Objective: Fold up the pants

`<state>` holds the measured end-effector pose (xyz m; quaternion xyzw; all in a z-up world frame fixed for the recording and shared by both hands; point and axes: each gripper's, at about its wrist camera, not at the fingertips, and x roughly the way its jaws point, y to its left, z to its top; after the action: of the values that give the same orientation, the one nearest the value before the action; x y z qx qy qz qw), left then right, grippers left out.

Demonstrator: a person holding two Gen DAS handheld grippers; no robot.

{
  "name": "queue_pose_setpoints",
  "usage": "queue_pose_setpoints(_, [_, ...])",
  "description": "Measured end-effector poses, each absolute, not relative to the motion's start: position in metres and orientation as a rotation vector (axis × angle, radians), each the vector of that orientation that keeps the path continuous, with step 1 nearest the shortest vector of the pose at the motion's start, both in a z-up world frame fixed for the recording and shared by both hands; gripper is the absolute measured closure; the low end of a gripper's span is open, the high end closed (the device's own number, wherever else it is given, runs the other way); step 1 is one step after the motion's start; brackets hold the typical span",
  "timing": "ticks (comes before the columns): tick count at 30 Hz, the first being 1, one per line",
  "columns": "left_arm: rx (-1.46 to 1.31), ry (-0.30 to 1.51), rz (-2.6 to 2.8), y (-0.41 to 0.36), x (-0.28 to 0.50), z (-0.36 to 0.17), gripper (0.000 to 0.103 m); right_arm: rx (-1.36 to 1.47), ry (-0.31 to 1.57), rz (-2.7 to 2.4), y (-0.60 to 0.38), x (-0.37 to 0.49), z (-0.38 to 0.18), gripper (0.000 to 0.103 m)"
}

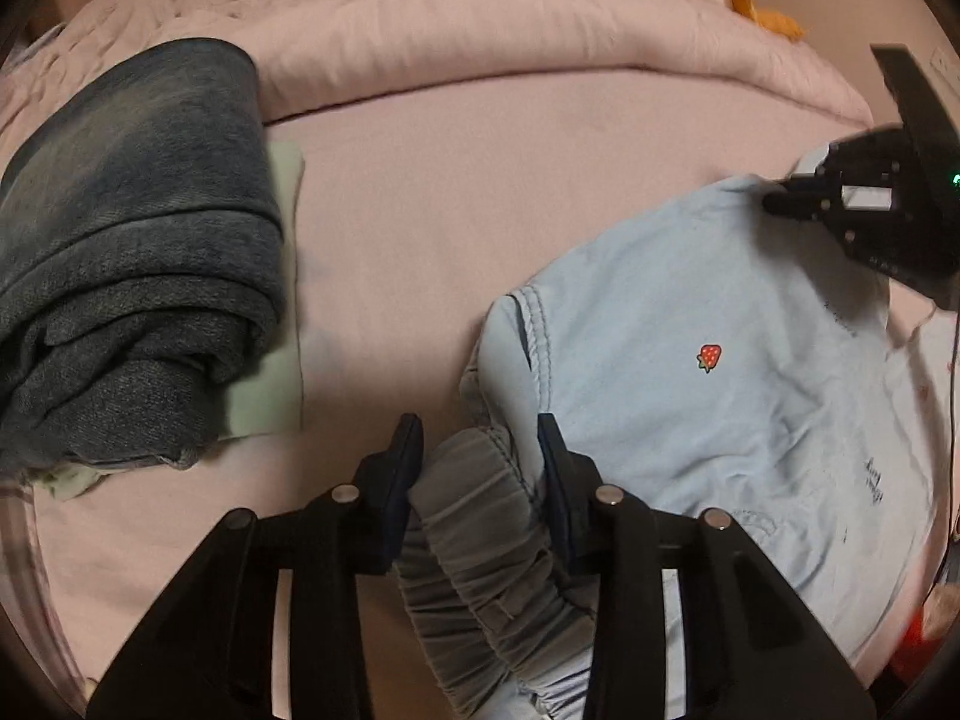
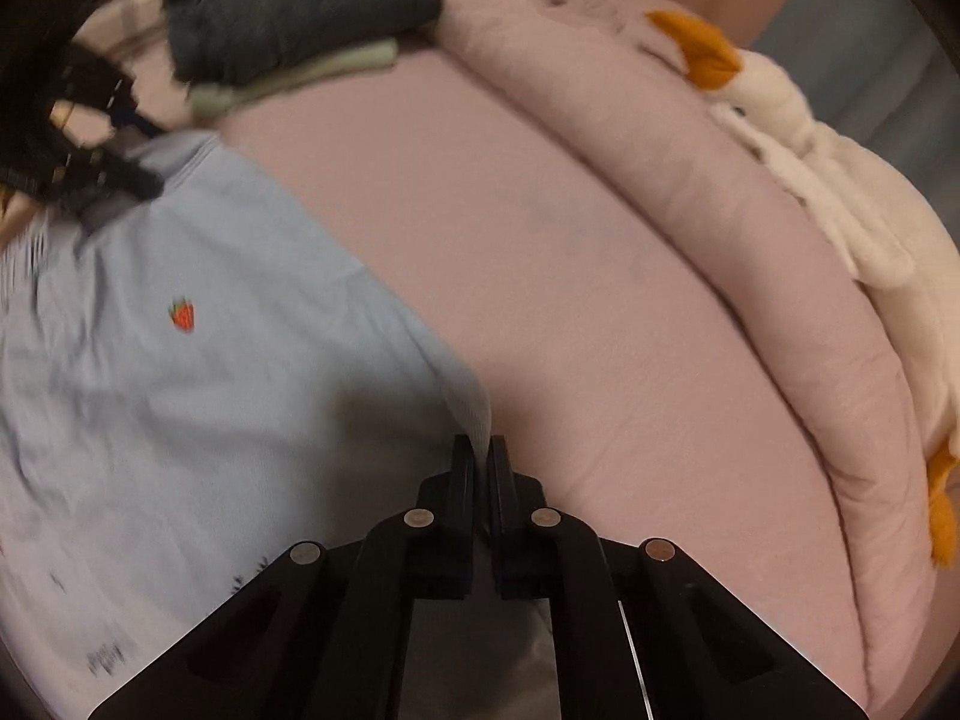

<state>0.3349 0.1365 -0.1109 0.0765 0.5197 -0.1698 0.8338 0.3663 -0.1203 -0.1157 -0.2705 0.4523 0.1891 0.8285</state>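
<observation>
Light blue pants (image 1: 708,324) with a small strawberry print (image 1: 709,357) lie on the pink bed sheet (image 1: 432,228); they also show in the right wrist view (image 2: 180,396). My left gripper (image 1: 480,438) has its jaws apart around the gathered elastic waistband (image 1: 474,516), which fills the gap between them. My right gripper (image 2: 481,450) is shut on an edge of the pants; it shows in the left wrist view (image 1: 780,195) at the pants' far corner. The left gripper shows blurred in the right wrist view (image 2: 138,180).
A folded stack of dark denim (image 1: 132,252) on a pale green garment (image 1: 270,384) lies at the left. A rolled pink duvet (image 1: 480,42) runs along the back, with a white plush goose (image 2: 810,168) on it.
</observation>
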Motion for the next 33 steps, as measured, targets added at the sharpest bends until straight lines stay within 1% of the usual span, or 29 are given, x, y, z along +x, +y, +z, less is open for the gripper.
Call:
queue_pose_setpoints(2, [0.130,1.161,-0.318,0.139,0.339,-0.131,0.060,-0.550,0.981,0.377,-0.118,0.370,-0.126,0.099])
queue_pose_setpoints(3, [0.132,1.151,-0.298,0.137,0.339,-0.135,0.060,-0.564,1.008,0.366,-0.111,0.373,-0.139,0.099])
queue_pose_setpoints(4, [0.144,1.142,-0.286,0.131,0.337,-0.132,0.060,-0.606,1.014,0.347,-0.103,0.372,-0.149,0.099])
queue_pose_setpoints(6, [0.164,1.144,-0.255,0.127,0.335,-0.126,0.063,-0.621,1.007,0.314,-0.096,0.371,-0.149,0.099])
queue_pose_setpoints(10, [0.196,1.080,-0.218,0.121,0.316,-0.103,0.066,-0.596,0.940,0.289,-0.098,0.360,-0.120,0.099])
queue_pose_setpoints(12, [0.192,1.040,-0.223,0.126,0.303,-0.092,0.067,-0.598,0.866,0.277,-0.096,0.341,-0.097,0.099])
queue_pose_setpoints(15, [0.197,0.964,-0.216,0.126,0.271,-0.072,0.068,-0.602,0.780,0.265,-0.096,0.308,-0.070,0.099])
queue_pose_setpoints(19, [0.290,0.812,-0.227,0.118,0.211,-0.045,0.068,-0.602,0.684,0.266,-0.102,0.257,-0.037,0.099])
queue_pose_setpoints(22, [0.318,0.754,-0.222,0.115,0.172,-0.036,0.069,-0.632,0.646,0.279,-0.101,0.208,-0.022,0.099])
queue_pose_setpoints(25, [0.416,0.662,-0.195,0.107,0.132,-0.041,0.068,-0.645,0.634,0.301,-0.098,0.169,-0.017,0.099])
queue_pose_setpoints(28, [0.463,0.606,-0.169,0.112,0.102,-0.061,0.064,-0.690,0.635,0.309,-0.090,0.138,-0.030,0.099])
queue_pose_setpoints(29, [0.460,0.607,-0.155,0.117,0.097,-0.068,0.055,-0.701,0.648,0.315,-0.086,0.128,-0.040,0.099])
queue_pose_setpoints(31, [0.387,0.666,-0.106,0.136,0.095,-0.088,0.040,-0.706,0.691,0.338,-0.081,0.122,-0.061,0.099])
queue_pose_setpoints(33, [0.278,0.736,-0.102,0.156,0.091,-0.099,0.040,-0.717,0.741,0.361,-0.071,0.110,-0.088,0.099])
